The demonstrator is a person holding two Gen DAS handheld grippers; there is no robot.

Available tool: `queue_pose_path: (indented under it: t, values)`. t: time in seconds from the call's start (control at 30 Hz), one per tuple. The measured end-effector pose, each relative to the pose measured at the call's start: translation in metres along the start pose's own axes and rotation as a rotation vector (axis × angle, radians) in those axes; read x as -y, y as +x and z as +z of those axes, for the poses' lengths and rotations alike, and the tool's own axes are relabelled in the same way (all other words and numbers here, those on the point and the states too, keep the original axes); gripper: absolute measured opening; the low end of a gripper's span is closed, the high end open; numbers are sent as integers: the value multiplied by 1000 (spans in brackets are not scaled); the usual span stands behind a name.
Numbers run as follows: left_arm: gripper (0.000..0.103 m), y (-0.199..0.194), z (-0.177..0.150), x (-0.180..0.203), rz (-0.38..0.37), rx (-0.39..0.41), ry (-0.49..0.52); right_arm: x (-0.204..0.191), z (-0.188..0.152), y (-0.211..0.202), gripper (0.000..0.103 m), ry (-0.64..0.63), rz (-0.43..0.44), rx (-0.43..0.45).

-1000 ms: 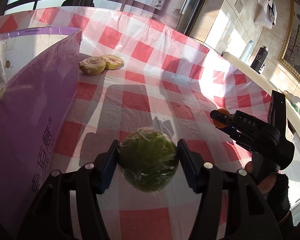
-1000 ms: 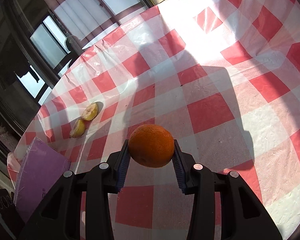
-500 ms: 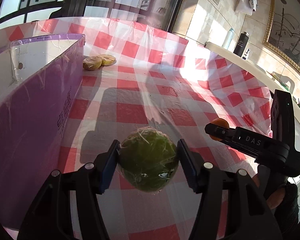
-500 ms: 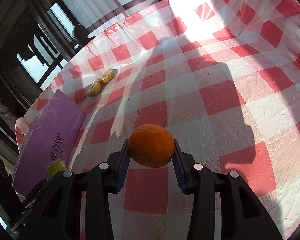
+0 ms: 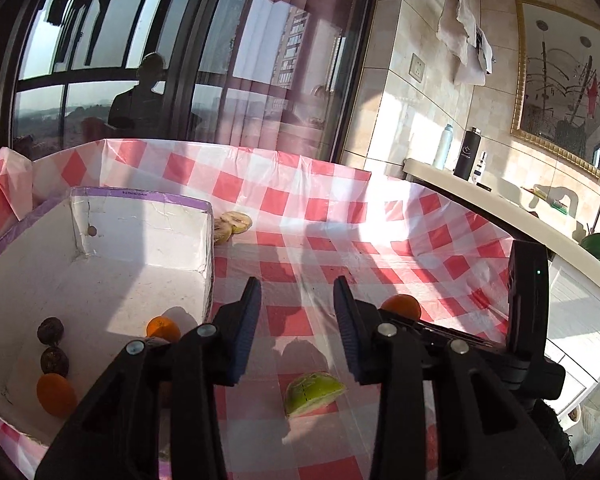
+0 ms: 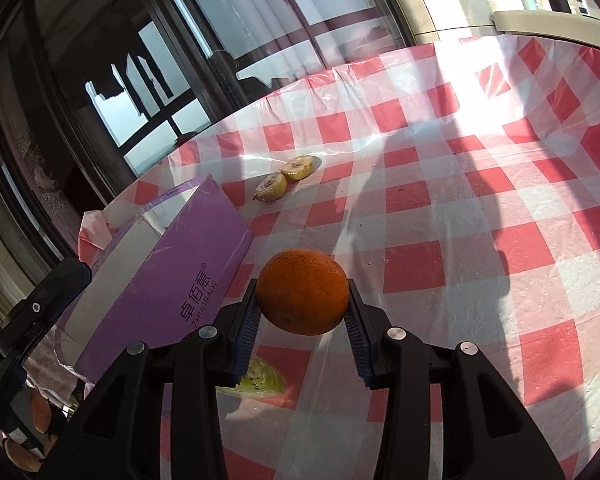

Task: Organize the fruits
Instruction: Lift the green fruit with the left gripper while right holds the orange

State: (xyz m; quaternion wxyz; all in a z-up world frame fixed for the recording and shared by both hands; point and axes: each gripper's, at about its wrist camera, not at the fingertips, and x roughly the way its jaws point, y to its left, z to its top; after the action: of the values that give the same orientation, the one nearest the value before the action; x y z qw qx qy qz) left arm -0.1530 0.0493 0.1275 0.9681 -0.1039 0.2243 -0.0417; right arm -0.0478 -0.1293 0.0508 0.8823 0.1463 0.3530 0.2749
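Observation:
My left gripper [image 5: 296, 292] hangs over the right edge of the purple box [image 5: 140, 216], its jaws drawn in with nothing between them. A green fruit wedge in film [image 5: 314, 394] lies on the checked cloth below, just right of the box. Inside the white box lie two small oranges [image 5: 164, 328] and two dark round fruits [image 5: 51, 330]. My right gripper [image 6: 302, 300] is shut on a whole orange [image 6: 302, 290], held above the cloth beside the box [image 6: 180, 264] and over the wedge [image 6: 256, 380]. In the left wrist view it sits at lower right with the orange [image 5: 400, 306].
Two yellowish fruit halves [image 6: 284, 180] lie past the box's far corner, also in the left wrist view [image 5: 232, 224]. A counter with bottles [image 5: 470, 152] runs along the right. Dark windows stand behind the table's far edge.
The left gripper rose and now looks down into the box. The green fruit has left its jaws and lies on the cloth; the jaws stand narrower. The right gripper carried the orange closer to the box.

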Motion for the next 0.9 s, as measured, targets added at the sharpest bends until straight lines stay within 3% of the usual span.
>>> queue_pose_path:
  t: [0.03,0.07,0.1,0.13,0.2,0.27,0.33,0.4,0.6,0.67,0.73,0.8,0.9]
  values:
    - [47,3,-4,0,-29,-35,-2,3,-2,3,41,13,-3,-9]
    - [70,6,-11,2,-57,-64,4,6,-4,3,41,15,-13,-12]
    - [81,7,-17,8,-60,-68,27,9,-7,2,41,9,-29,-9]
    - [88,8,-25,16,-38,-62,71,13,-8,0,41,10,-46,-7]
    - [88,21,-37,32,19,-83,181,26,-9,-6,41,42,-58,-2]
    - [102,42,-47,45,117,-107,291,38,-8,-15,41,64,-78,14]
    - [101,64,-55,54,228,-118,399,45,-6,-23,41,78,-87,31]
    - [101,81,-63,61,292,-115,486,49,-7,-29,41,78,-95,40]
    - [101,100,-90,90,238,-172,636,57,-10,-29,42,92,-98,44]
    - [101,104,-87,85,255,-188,602,62,-11,-27,42,97,-103,39]
    - [101,104,-77,67,258,-202,495,66,-13,-27,42,106,-101,37]
    - [101,113,-69,45,230,-279,381,70,-14,-27,42,117,-95,39]
    - [99,131,-68,41,170,-368,375,75,-16,-25,42,139,-81,36]
